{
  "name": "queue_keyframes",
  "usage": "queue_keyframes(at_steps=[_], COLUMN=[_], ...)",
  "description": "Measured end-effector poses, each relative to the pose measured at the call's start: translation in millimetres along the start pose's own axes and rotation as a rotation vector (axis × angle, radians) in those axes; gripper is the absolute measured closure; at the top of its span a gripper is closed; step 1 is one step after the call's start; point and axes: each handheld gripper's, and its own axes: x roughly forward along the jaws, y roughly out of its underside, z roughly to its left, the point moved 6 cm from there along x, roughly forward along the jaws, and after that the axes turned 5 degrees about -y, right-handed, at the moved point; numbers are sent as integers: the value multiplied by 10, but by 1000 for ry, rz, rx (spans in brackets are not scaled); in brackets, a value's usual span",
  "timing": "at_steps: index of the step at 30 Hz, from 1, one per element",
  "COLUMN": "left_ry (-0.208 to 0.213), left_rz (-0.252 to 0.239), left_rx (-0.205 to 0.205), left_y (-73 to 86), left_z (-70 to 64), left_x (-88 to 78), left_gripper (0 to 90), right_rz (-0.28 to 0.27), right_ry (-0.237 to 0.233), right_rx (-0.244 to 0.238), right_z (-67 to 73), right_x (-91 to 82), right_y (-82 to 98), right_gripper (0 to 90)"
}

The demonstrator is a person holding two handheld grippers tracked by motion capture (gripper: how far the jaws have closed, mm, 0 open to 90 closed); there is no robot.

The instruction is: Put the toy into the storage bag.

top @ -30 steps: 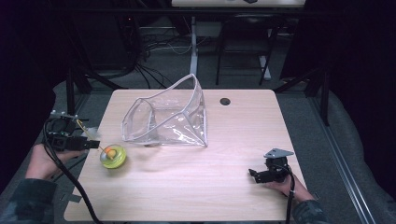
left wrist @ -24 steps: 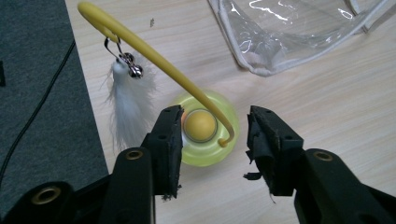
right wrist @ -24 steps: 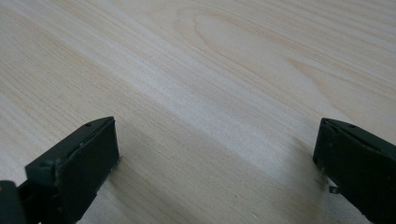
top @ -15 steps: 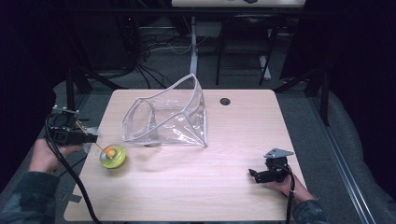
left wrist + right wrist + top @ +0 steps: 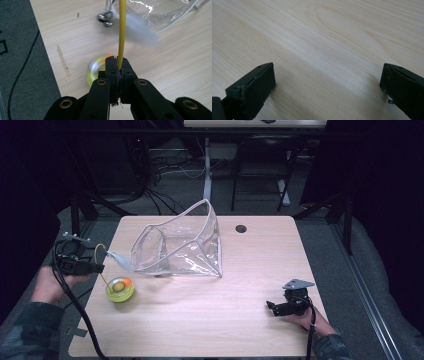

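My left gripper (image 5: pixel 95 268) hangs off the left edge of the pale wooden table (image 5: pixel 240 330), its jaws having just closed on a thin yellow cord (image 5: pixel 101 251) that arcs down to the round yellow-green yo-yo (image 5: pixel 120 289) lying flat. A clear plastic zip pouch (image 5: pixel 179 245) stands just beyond. My right gripper (image 5: pixel 272 307) rests near the table's front right corner.

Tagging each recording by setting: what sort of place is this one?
Probably a lab or workshop recording station, not a home. A light wooden table stands alone on grey carpet, with loose cables and desk legs behind it and dark surroundings on both sides.
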Motion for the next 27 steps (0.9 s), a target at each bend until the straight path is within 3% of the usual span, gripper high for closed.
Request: queue_keyframes(at_steps=[27], left_ry=[-11], left_rz=[27], left_rx=[48], left_y=[-95], left_z=[33], left_x=[-237], left_gripper=[880], right_rz=[-3], right_ry=[1], right_rx=[5], right_z=[4], right_x=[1], right_y=[1], right_gripper=[0])
